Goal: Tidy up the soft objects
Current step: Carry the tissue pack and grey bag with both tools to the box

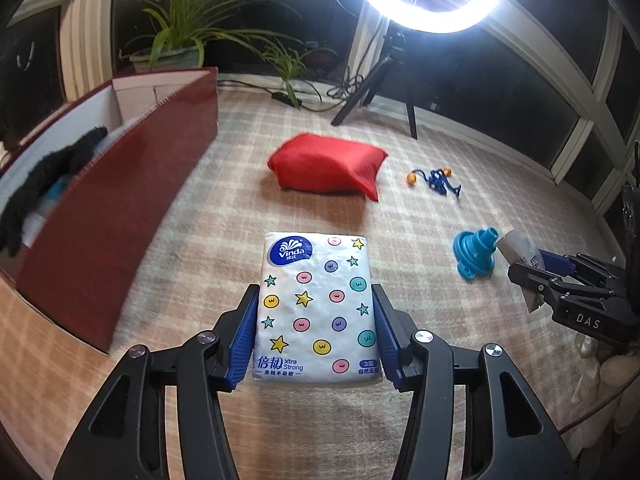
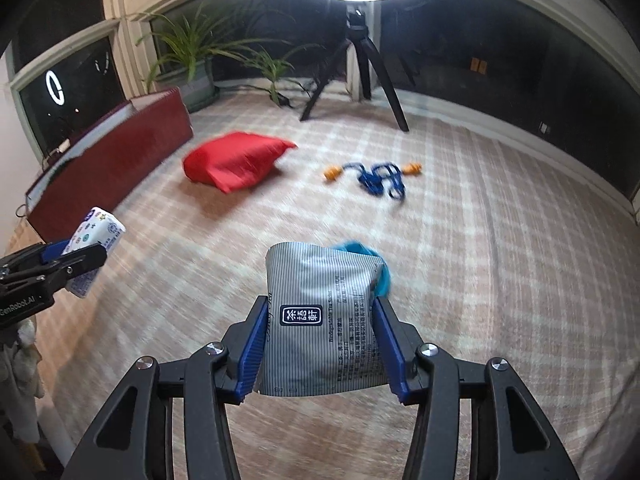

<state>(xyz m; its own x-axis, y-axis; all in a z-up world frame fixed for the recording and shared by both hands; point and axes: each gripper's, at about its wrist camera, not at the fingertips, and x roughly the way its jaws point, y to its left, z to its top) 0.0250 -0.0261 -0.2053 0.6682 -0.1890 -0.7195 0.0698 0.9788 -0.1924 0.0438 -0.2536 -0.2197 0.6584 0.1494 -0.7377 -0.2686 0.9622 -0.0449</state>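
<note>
Red box edged the left; open checked cloth btw. items. Left gripper jaws pinched starred tissue pack; right gripper jaws pinched striped grey pouch.

Red pillow, grey-striped pouch, perhaps maroon box.

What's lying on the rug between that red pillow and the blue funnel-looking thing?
The blue cord with orange ends lies roughly between the red pillow and blue funnel, seen in the left wrist view.
</note>
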